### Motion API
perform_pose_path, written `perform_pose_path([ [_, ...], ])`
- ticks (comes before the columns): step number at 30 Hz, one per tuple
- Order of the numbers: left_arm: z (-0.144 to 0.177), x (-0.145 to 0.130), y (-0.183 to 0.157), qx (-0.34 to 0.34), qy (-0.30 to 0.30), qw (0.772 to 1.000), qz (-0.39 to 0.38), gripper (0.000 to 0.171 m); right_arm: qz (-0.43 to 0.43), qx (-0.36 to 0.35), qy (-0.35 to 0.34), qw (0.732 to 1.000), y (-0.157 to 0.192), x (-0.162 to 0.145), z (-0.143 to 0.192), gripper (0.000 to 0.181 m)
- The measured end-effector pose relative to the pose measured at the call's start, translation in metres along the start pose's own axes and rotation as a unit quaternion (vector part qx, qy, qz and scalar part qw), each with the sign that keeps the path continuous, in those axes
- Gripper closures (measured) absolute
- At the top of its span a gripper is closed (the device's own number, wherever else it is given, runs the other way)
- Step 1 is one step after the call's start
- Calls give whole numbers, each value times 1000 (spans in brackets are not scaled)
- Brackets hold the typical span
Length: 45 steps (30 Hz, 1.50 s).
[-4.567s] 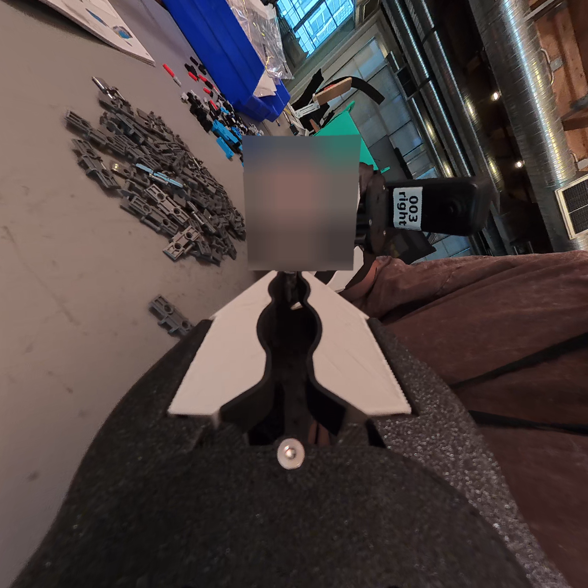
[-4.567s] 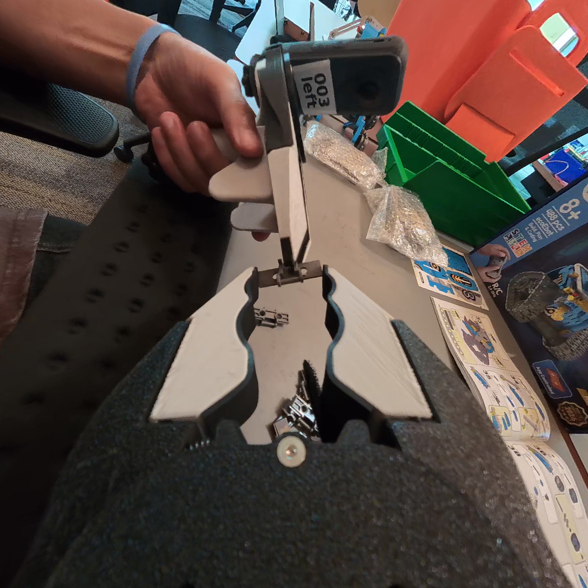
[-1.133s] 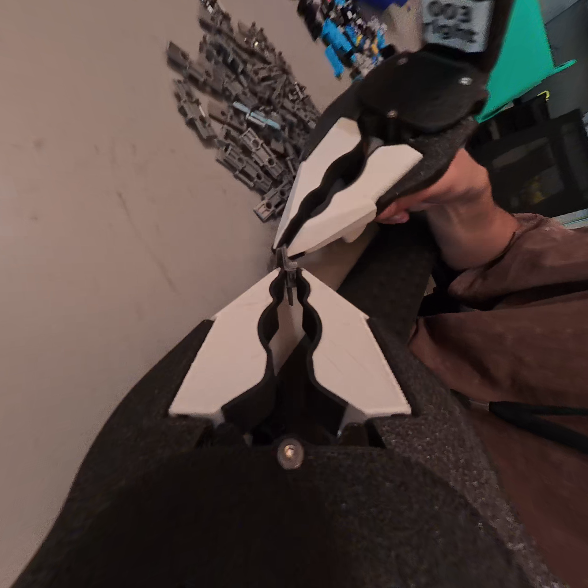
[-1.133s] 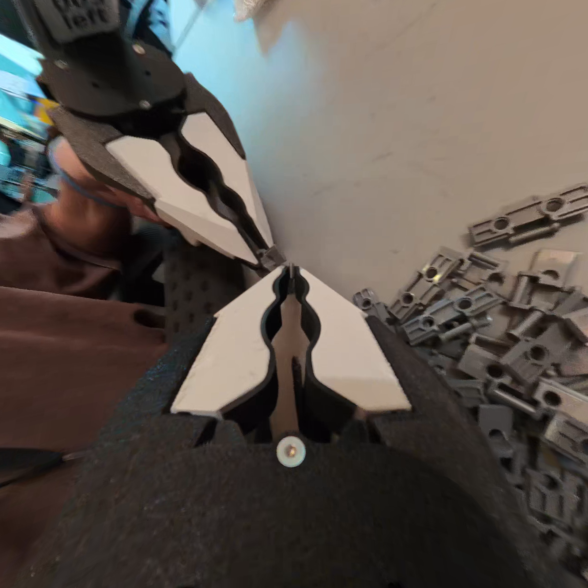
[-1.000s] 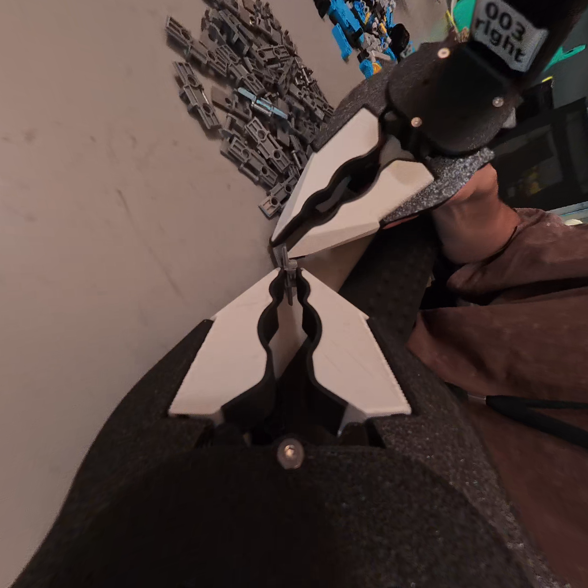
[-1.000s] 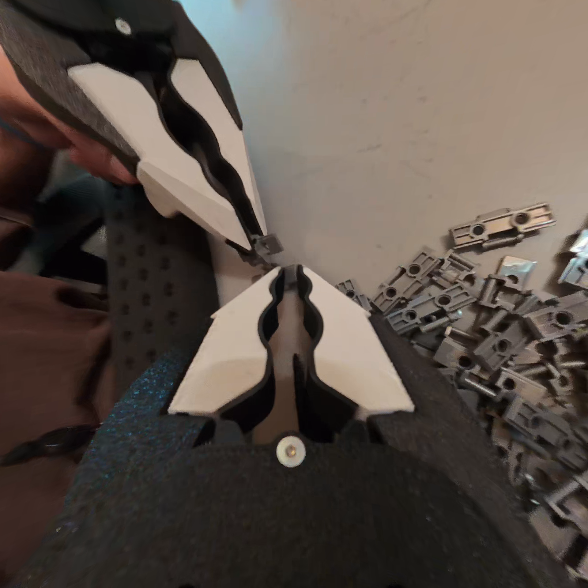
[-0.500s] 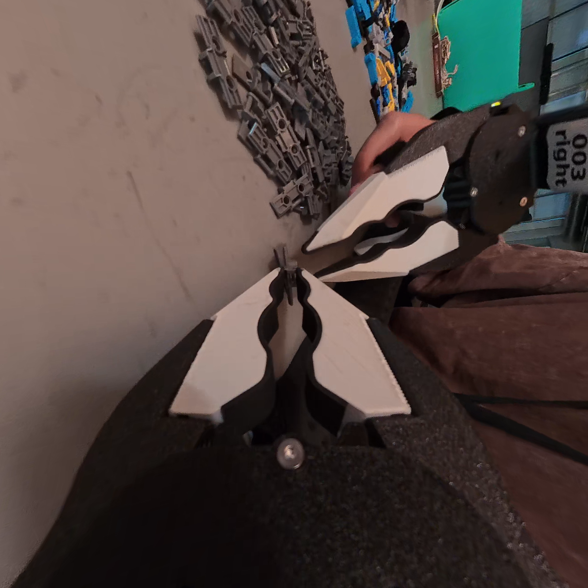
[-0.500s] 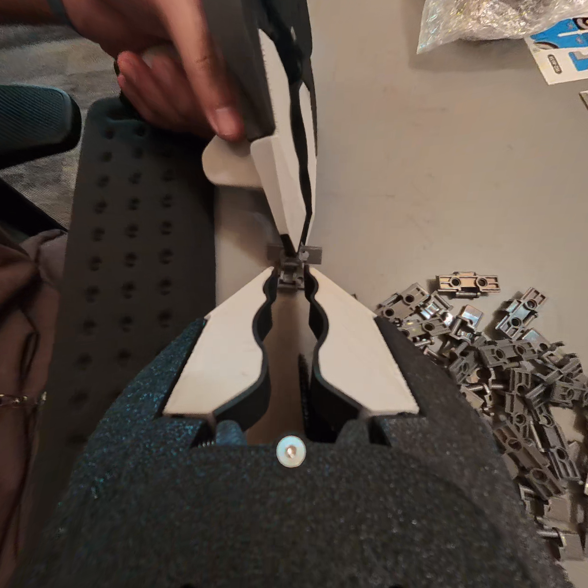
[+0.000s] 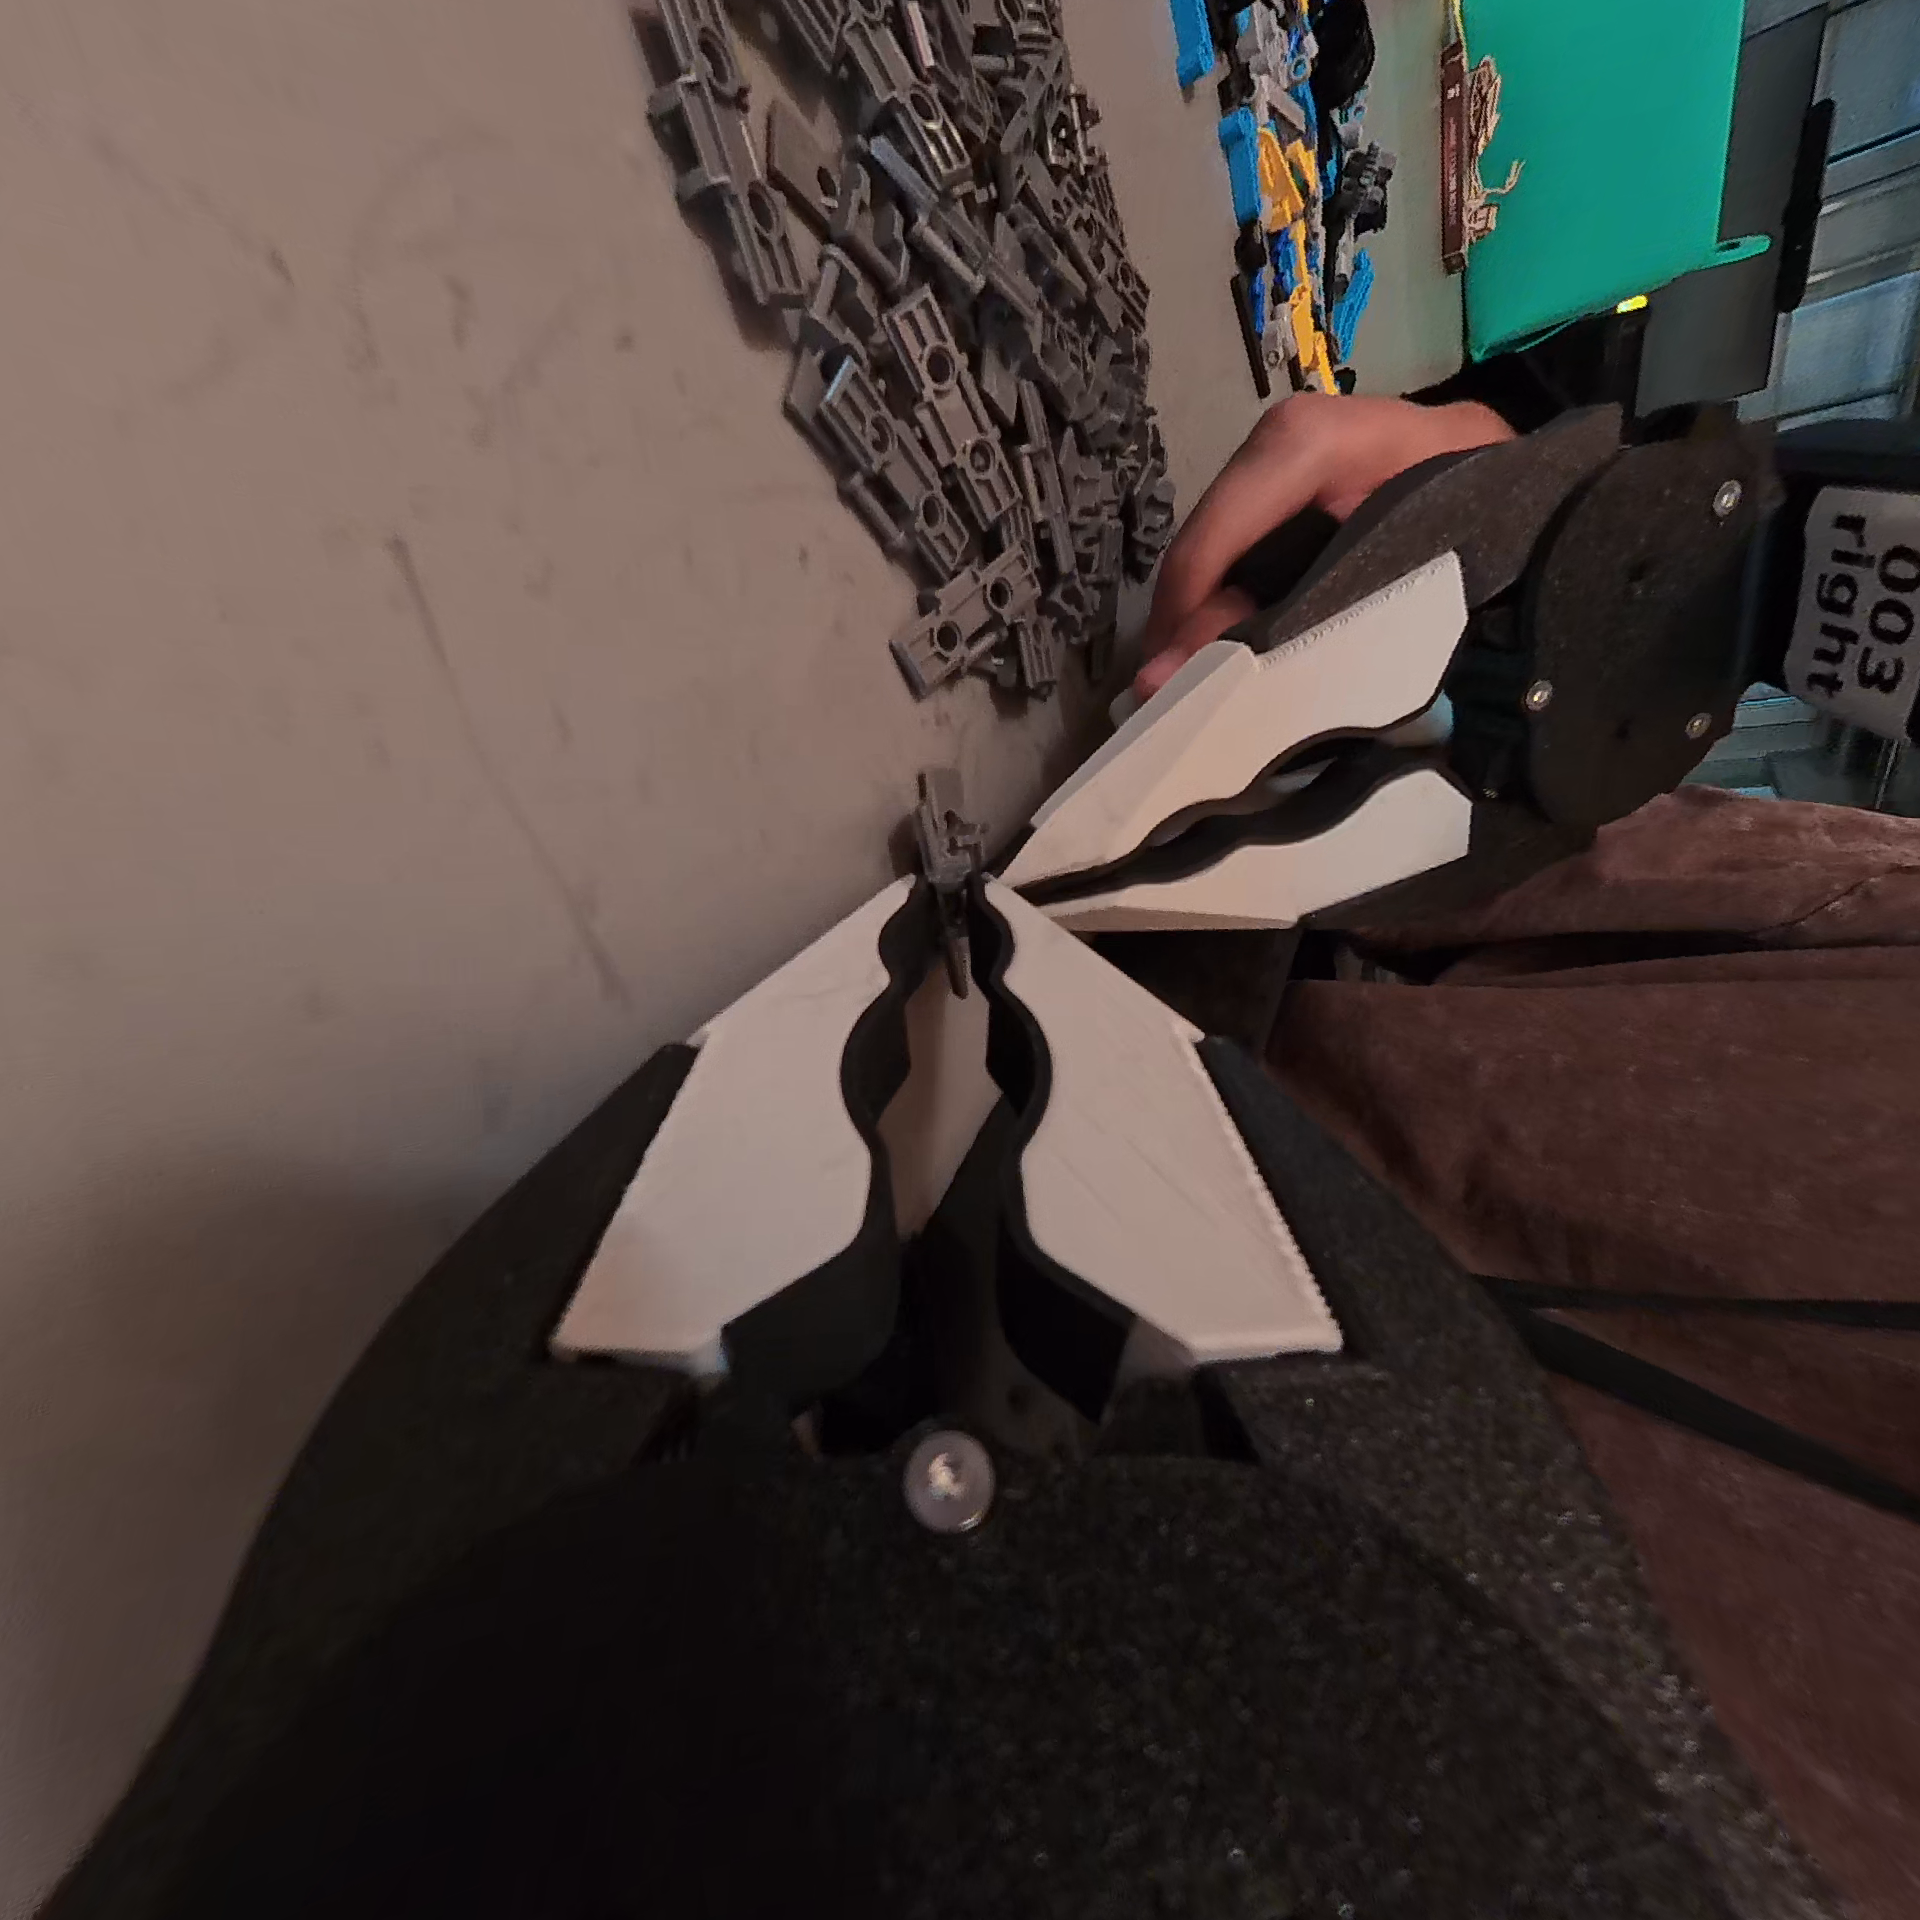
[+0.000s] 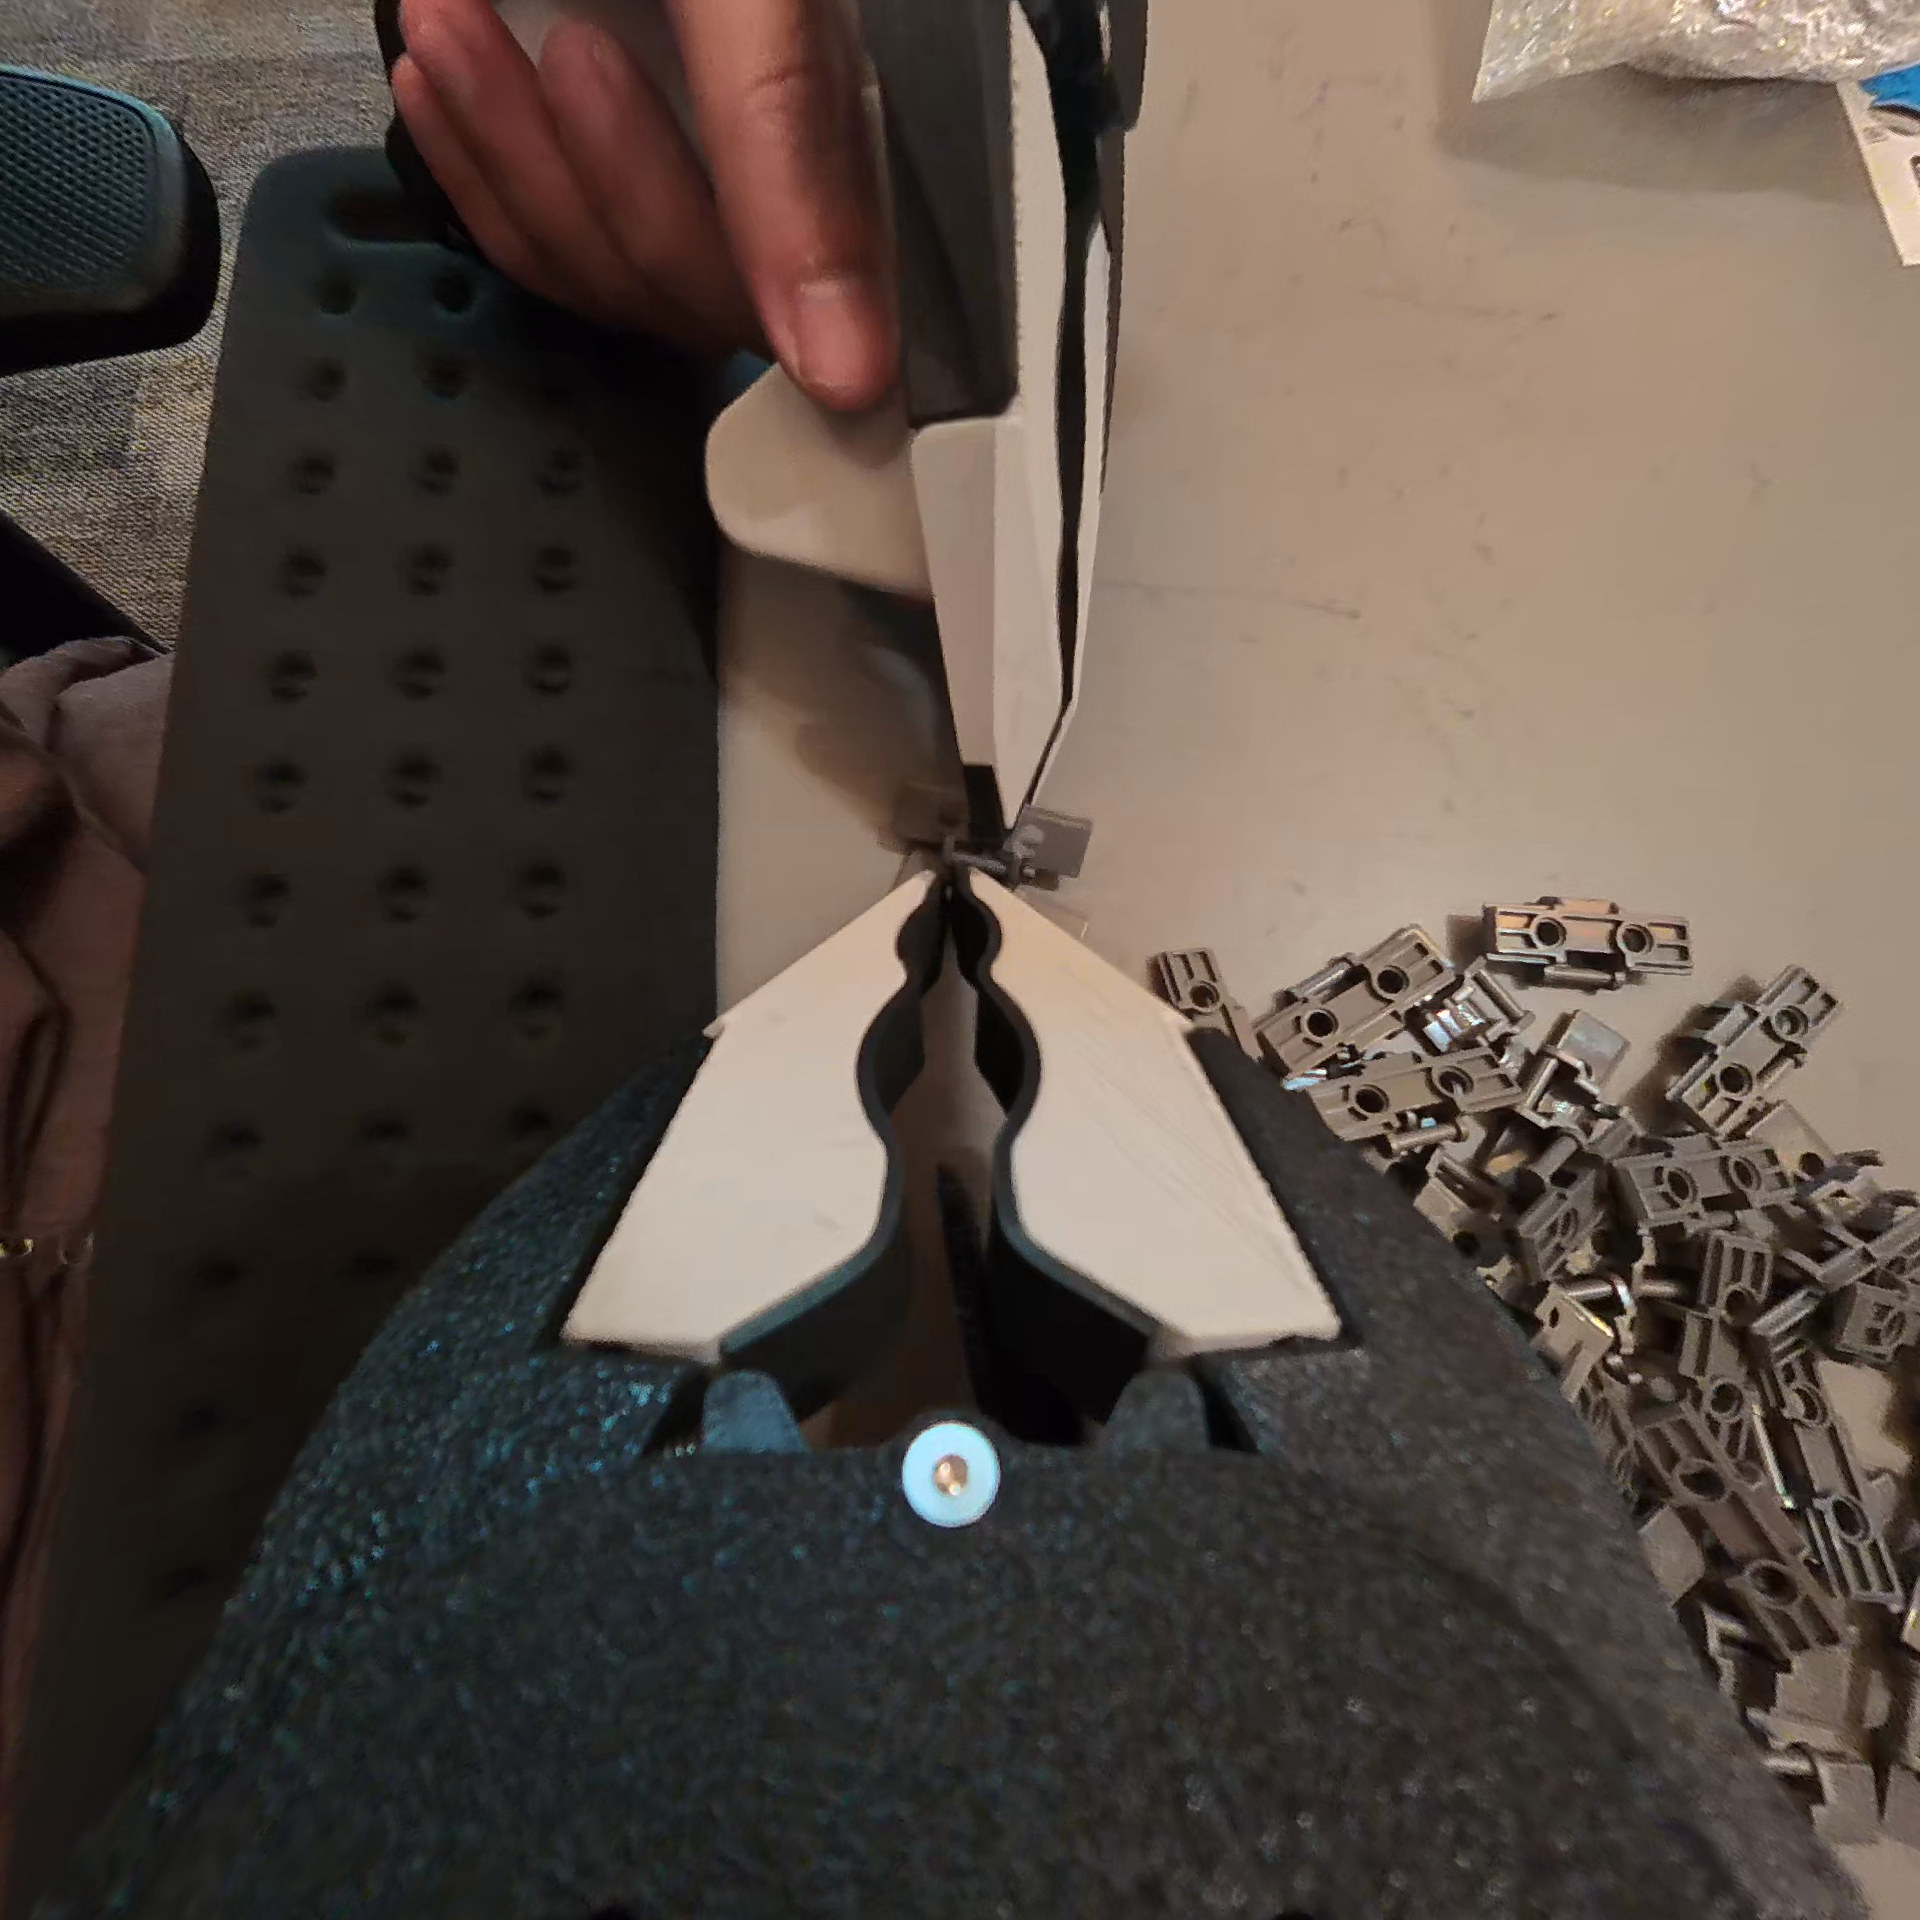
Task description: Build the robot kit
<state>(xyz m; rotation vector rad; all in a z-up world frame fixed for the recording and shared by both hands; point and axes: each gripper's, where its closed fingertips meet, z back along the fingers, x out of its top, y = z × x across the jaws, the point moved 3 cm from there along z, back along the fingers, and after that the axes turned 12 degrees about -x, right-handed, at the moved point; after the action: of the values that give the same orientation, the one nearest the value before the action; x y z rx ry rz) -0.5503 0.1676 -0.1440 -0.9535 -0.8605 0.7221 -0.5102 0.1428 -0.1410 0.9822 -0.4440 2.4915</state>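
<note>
- Two grippers meet tip to tip: left gripper (image 9: 951,894) clamps a grey track link (image 9: 943,844)
- Right gripper (image 10: 954,883), jaws closed, pinches a second link (image 10: 1044,840); keep both aligned over the table (image 10: 1455,520)

My feeds are dim and warm, and the wide lenses bend lines at every edge. The foam (image 9: 727,1714) at 6 o'clock sinks into shadow. The grey table (image 10: 1455,520) at 2 o'clock catches soft overhead light. Far parts (image 9: 1288,156) at 1 o'clock look blurred.

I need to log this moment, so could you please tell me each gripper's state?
Left gripper: shut on a small grey plastic piece.
Right gripper: shut, tips at that piece; grip unclear.
</note>
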Motion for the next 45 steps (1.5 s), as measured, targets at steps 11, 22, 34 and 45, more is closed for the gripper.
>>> perform_pose_path([
  [11,-2,1,-1,3,5,1000,2,165,-48,-63,15,997,-6,-3,4,160],
  [22,-2,3,0,-2,-3,1000,4,165,-57,-84,36,994,-6,-9,1,159],
  [34,0,4,1,-6,-3,1000,9,165,-17,-69,17,997,-6,-9,-1,165],
  [45,-1,9,-2,3,23,999,-24,165,-19,-55,10,998,-5,-8,-2,165],
])
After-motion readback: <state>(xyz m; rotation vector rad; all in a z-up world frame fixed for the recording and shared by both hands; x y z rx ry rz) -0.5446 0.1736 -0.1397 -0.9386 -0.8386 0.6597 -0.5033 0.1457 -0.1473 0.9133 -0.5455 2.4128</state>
